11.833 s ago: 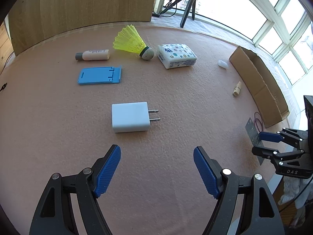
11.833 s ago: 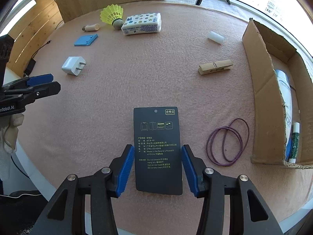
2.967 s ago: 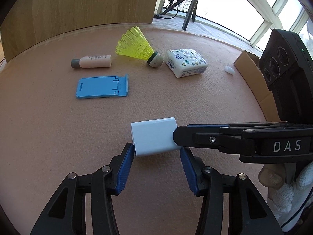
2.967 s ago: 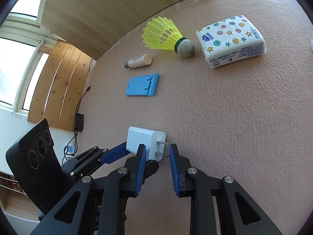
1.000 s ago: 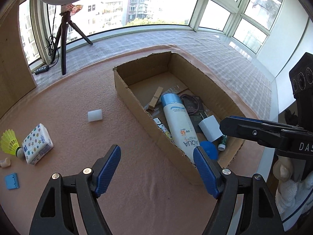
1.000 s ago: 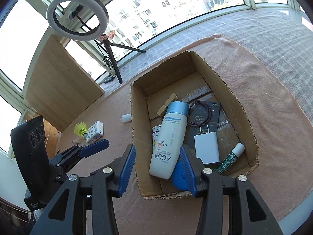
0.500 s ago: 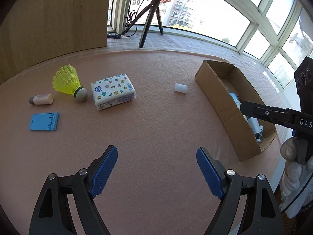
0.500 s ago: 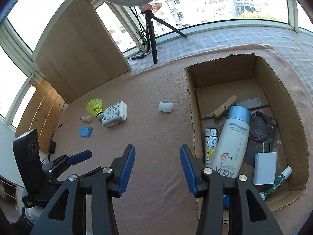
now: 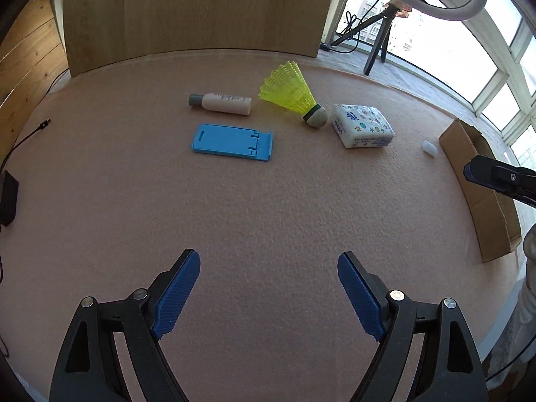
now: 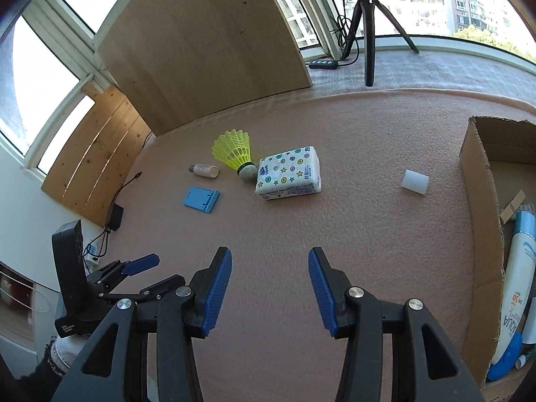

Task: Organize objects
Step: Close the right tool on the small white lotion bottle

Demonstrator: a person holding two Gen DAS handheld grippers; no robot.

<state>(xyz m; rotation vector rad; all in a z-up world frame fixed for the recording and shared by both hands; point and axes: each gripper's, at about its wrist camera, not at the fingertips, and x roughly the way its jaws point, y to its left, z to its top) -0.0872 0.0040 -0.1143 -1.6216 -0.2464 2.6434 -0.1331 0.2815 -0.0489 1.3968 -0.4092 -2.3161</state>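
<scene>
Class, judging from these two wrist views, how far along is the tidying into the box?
Done: the sunscreen bottle and clothespin lie in the cardboard box. In hand: nothing; the left gripper and right gripper are open. Left: shuttlecock, tissue pack, blue stand, small bottle, white cap.

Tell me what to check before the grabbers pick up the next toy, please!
1. Left gripper empty, jaws wide apart: ok.
2. Right gripper empty, jaws apart: ok.
3. Things waiting on the mat: blue phone stand, small bottle, yellow shuttlecock, tissue pack, white cap: ok.
4. Shuttlecock free to lift alone: not ok, its cork tip sits right against the tissue pack.
5. Cardboard box open on top: ok.
6. Room left in the box: cannot tell, only its near part with the sunscreen tube shows.
</scene>
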